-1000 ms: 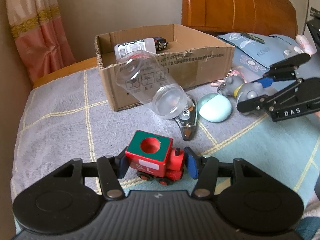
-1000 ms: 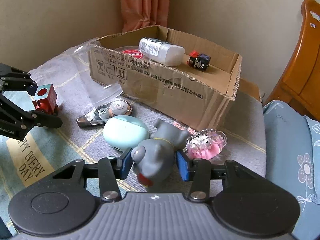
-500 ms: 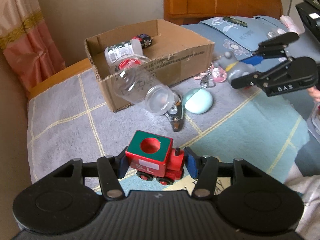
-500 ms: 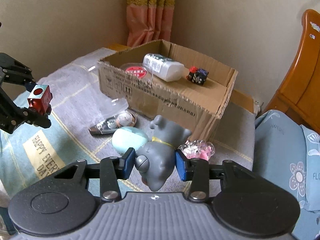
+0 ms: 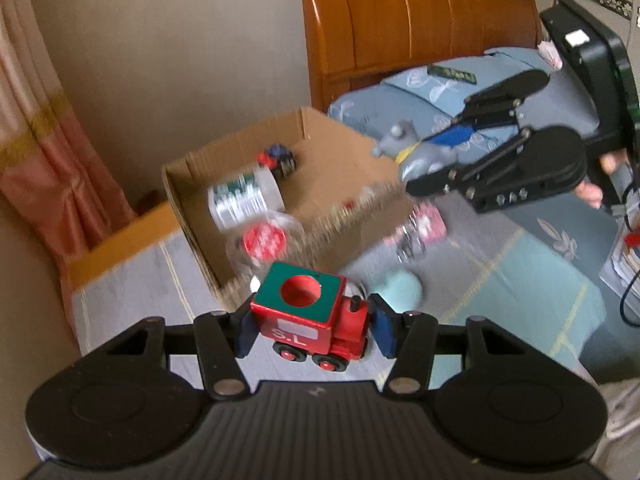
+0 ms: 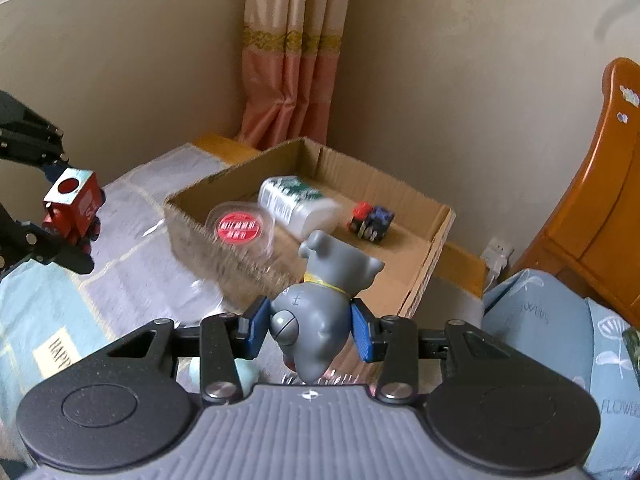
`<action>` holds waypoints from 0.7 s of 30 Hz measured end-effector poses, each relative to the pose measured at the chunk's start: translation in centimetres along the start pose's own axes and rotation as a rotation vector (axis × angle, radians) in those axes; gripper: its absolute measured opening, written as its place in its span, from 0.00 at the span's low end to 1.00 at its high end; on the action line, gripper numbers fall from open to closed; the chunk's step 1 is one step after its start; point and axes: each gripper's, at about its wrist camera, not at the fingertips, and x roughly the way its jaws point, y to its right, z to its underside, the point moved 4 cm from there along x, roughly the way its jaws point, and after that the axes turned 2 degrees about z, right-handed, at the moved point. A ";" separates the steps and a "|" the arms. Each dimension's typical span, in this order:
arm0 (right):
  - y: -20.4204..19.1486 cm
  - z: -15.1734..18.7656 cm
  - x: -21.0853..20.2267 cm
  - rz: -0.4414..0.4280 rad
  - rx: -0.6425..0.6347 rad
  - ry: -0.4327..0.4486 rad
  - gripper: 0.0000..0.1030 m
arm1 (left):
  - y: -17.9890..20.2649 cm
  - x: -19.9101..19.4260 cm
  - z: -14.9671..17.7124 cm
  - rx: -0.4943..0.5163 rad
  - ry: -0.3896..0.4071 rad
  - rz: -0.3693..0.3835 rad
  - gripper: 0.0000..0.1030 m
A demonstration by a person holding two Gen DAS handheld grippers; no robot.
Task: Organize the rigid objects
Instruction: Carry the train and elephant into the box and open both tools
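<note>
One cardboard box [image 6: 420, 248] stood at mid-frame in the right wrist view. It contained three things: one white bottle [image 6: 296, 204], one clear round container with a red label [image 6: 240, 228] and one small red-and-blue toy car [image 6: 372, 220]. Two toys were held in the air: one red toy train [image 5: 312, 320] at lower centre of the left wrist view and one grey animal figure [image 6: 324, 304]. One mint-green case [image 5: 404, 292] and one pink keychain charm [image 5: 428, 224] lay on the bed, right of the box.

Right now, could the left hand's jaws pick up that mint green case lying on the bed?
Probably not: the left gripper is shut on the red toy train, so the mint green case must wait.
</note>
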 end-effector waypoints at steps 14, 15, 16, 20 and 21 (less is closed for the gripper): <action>2.3 -2.7 3.0 0.026 0.046 0.052 0.79 | -1.5 3.6 -7.2 0.033 0.038 -0.025 0.53; 2.2 -2.4 2.9 0.026 0.049 0.051 0.82 | -1.4 3.9 -7.5 0.034 0.034 -0.023 0.53; 2.2 -2.0 2.8 0.029 0.052 0.050 0.84 | -1.4 4.2 -7.7 0.035 0.033 -0.022 0.53; 2.0 -0.7 1.9 0.021 0.071 0.047 0.90 | -0.9 5.5 -8.7 0.047 0.024 -0.016 0.53; 1.9 -0.5 1.8 0.020 0.080 0.044 0.92 | -0.7 6.0 -9.1 0.051 0.019 -0.012 0.53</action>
